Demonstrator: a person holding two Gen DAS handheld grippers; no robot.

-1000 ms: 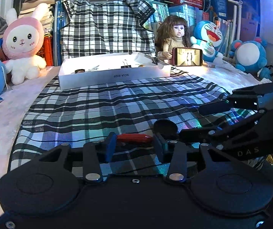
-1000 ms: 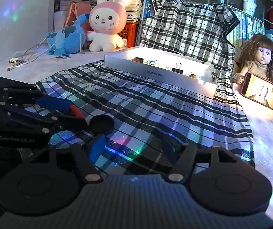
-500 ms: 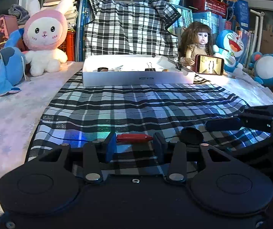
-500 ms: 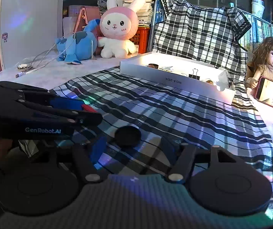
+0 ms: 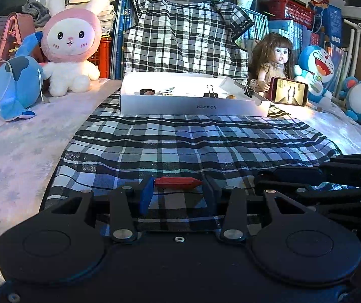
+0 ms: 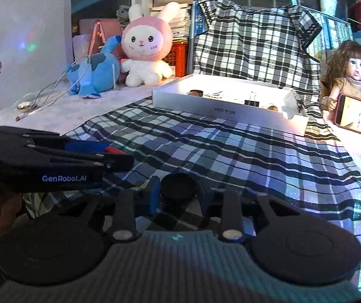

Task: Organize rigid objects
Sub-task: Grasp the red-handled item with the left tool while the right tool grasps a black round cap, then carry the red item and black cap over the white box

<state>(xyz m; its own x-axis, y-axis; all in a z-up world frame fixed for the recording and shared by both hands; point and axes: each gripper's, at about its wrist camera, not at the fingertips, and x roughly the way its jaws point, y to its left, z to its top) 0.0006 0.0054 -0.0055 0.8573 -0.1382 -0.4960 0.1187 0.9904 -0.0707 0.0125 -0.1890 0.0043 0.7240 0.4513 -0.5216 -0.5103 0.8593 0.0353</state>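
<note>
While the red crayon-like stick was clamped end to end between the pads of the left gripper, the right gripper had just been closing and gripped the round black cap across its sides. Both items hung low over the near edge of the plaid cloth. At the far edge of the cloth, the white box already contained a binder clip and several small items. Judged from this, sorting was partly done; these two pieces remained to be carried to the box.
</note>
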